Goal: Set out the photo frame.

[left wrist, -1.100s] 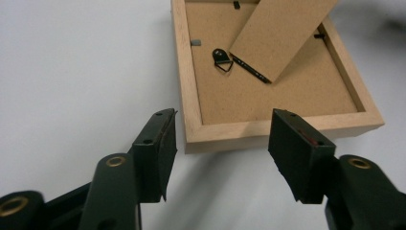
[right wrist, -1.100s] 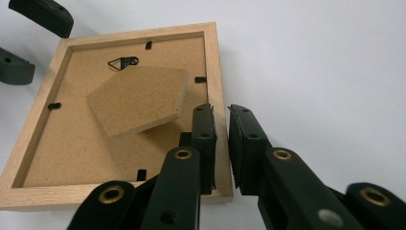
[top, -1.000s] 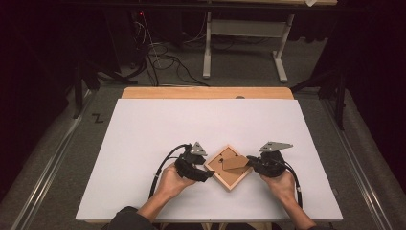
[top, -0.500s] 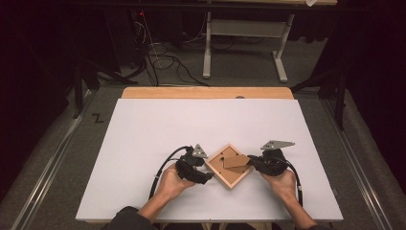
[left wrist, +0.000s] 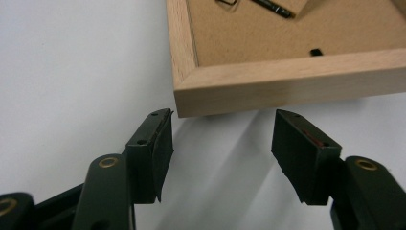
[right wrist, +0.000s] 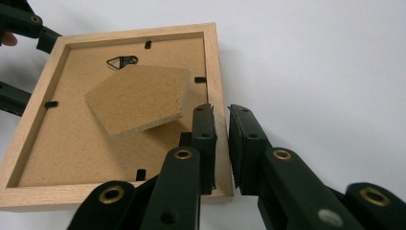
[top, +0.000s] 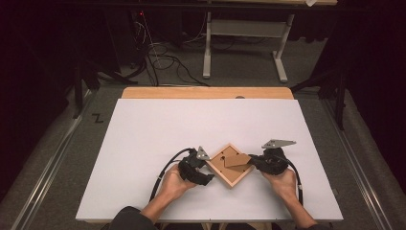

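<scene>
- We are pinching the wooden picture frame's side rail with the right gripper, jaws closed on it; the frame is lying face-down near the counter's front edge.
- The left gripper is waiting open-jawed at the opposite corner, apart from it.
- Next, we judge, the left is closing on that corner.
- Open counter is lying all around.

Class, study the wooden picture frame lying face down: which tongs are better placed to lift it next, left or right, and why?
Probably the right. The right tongs are already clamped on the frame rim, while the left tongs stand open, just short of its corner.
</scene>
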`<state>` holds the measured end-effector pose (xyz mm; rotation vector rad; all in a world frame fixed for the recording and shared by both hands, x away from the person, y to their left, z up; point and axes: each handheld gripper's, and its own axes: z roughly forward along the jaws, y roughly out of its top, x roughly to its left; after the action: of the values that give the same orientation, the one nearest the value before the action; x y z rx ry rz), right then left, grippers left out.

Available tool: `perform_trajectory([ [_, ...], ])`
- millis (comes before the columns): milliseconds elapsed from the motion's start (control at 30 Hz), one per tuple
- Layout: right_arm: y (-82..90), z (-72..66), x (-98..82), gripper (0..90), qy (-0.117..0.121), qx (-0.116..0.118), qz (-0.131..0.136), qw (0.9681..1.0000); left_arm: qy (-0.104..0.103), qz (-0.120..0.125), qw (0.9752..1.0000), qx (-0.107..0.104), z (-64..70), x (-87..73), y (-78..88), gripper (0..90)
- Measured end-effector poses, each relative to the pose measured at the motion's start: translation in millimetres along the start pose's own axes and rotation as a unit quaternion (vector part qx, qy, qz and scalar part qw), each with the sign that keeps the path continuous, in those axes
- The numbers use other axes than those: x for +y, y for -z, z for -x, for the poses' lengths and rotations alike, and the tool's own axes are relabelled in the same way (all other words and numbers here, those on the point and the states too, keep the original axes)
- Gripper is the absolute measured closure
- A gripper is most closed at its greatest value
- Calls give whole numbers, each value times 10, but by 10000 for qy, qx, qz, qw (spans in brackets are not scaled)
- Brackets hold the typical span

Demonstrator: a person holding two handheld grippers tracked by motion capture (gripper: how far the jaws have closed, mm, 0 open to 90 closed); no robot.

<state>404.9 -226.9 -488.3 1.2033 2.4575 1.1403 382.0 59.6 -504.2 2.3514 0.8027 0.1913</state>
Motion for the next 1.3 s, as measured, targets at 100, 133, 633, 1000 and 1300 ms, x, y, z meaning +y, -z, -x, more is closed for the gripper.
perform_trajectory([
  [100, -2, 20, 2, 827, -106, 23, 17, 9999, -24, 23, 10000, 38, 12, 8, -19, 408],
  [133, -2, 33, 2, 827, -91, 35, 15, 10000, -30, 21, 10000, 57, 14, 11, -22, 412],
  [633, 4, 27, 5, 827, -93, 34, 23, 9999, -150, 220, 9996, 71, 29, 37, 8, 449],
  [1000, 2, 35, 5, 826, -217, 62, 74, 9997, -169, 271, 9994, 141, 21, 55, 55, 448],
  [1300, -22, 51, 15, 827, -317, 123, 112, 9994, -99, 441, 9989, 140, -2, 58, 111, 448],
])
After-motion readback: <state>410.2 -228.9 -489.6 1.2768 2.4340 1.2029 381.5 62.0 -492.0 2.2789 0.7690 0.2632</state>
